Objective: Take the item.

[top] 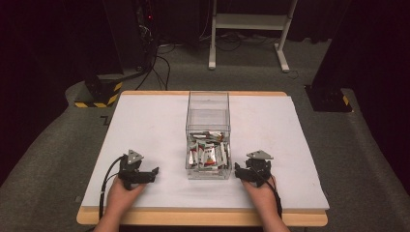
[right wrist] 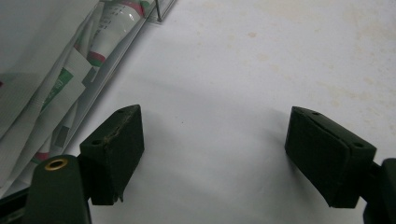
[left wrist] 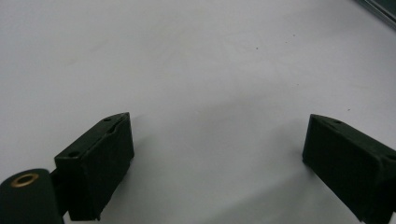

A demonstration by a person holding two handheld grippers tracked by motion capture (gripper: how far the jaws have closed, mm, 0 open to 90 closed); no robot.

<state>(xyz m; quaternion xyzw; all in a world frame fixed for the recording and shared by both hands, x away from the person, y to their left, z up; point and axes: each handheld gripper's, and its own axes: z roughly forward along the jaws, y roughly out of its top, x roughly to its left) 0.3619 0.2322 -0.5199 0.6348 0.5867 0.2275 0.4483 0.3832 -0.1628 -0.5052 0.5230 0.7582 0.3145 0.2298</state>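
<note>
A clear plastic box (top: pixel 208 116) stands in the middle of the white table top (top: pixel 145 125), its near end holding several small white, red and green packets (top: pixel 208 154). My left gripper (top: pixel 153 171) rests on the table to the left of the box, open, with bare table between its jaws (left wrist: pixel 217 144). To the right of the box lies my right gripper (top: pixel 238 170), also open and holding nothing (right wrist: pixel 212 137). In the right gripper view the box wall (right wrist: pixel 126 44) with packets (right wrist: pixel 51 88) behind it runs along the left.
The table's wooden rim (top: pixel 203 217) runs along the near edge below the person's hands. Beyond the table lie grey carpet, black cables (top: pixel 157 63), a white stand base (top: pixel 249 29) and yellow-black striped feet (top: pixel 99 94).
</note>
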